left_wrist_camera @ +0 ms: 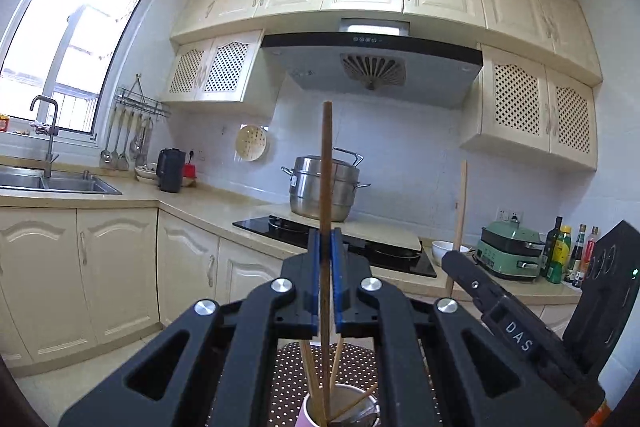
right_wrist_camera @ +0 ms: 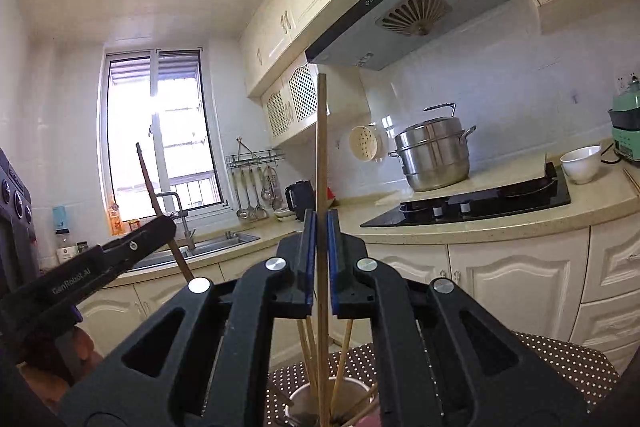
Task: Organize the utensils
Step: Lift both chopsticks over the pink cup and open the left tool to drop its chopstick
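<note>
Chopsticks: you've got two up, one dark chopstick [left_wrist_camera: 326,183] pinched in your left tongs [left_wrist_camera: 326,247], one pale chopstick [right_wrist_camera: 321,163] pinched in your right tongs [right_wrist_camera: 321,227]; several wait in the cup [left_wrist_camera: 310,413].

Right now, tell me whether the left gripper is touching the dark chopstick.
Touching. The left wrist view shows the left gripper shut on the dark chopstick, both blue pads pressed against it, holding it upright above the cup.
</note>
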Tool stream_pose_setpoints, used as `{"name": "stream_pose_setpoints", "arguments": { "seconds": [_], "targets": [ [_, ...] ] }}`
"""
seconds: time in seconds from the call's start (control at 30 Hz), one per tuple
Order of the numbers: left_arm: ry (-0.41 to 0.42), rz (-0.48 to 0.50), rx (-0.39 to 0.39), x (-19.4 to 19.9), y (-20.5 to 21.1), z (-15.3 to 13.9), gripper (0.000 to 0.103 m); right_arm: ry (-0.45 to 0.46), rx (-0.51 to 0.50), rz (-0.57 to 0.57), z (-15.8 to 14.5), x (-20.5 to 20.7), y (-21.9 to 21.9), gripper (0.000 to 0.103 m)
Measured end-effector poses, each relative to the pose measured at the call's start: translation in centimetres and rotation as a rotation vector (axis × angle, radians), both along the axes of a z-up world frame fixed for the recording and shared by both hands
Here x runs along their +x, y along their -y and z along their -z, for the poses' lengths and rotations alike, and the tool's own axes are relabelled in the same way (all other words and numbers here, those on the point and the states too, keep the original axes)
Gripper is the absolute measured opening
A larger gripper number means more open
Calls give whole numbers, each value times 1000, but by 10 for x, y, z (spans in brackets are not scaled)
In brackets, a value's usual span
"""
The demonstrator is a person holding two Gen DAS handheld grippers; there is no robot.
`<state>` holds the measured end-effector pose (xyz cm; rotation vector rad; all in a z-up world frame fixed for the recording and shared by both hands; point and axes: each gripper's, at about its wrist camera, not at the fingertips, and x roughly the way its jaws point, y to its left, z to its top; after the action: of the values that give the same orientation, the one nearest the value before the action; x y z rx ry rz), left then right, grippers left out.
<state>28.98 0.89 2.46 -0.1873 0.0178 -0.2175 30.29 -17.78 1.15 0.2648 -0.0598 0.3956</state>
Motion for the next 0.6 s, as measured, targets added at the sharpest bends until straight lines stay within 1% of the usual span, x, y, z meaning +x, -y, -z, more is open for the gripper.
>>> {"name": "stream_pose_setpoints", "arguments": {
  "seconds": [0.1,0.23,0.3,0.4,0.43,0.47,0.5,0.53,0.57,0.6],
  "targets": [
    [-41,7,-2,13,-2,11,5,-3,7,8,7,5,-2,6],
    [-92,21,-16,25,-3,24,5,12,-18,36,12,6,-7,6],
    [-114,26,-11,29,-4,31,5,12,-1,35,14,8,-5,6],
    [-153,66,-26,35,-7,38,6,15,-3,34,16,10,-8,6],
    [-158,65,-29,36,-7,39,7,10,-4,32,16,10,-9,6],
    [-159,58,-26,37,-7,40,12,5,-7,32,18,11,-11,6],
    [-160,52,-20,37,-7,41,28,2,-8,31,19,11,-12,6],
    [-161,50,-16,36,-7,41,34,-3,-10,29,20,11,-12,6],
    [-157,49,-16,35,-8,42,37,-10,-12,27,22,11,-13,6],
    [-157,51,-14,34,-8,42,37,-15,-17,28,23,11,-14,6]
  ]
}}
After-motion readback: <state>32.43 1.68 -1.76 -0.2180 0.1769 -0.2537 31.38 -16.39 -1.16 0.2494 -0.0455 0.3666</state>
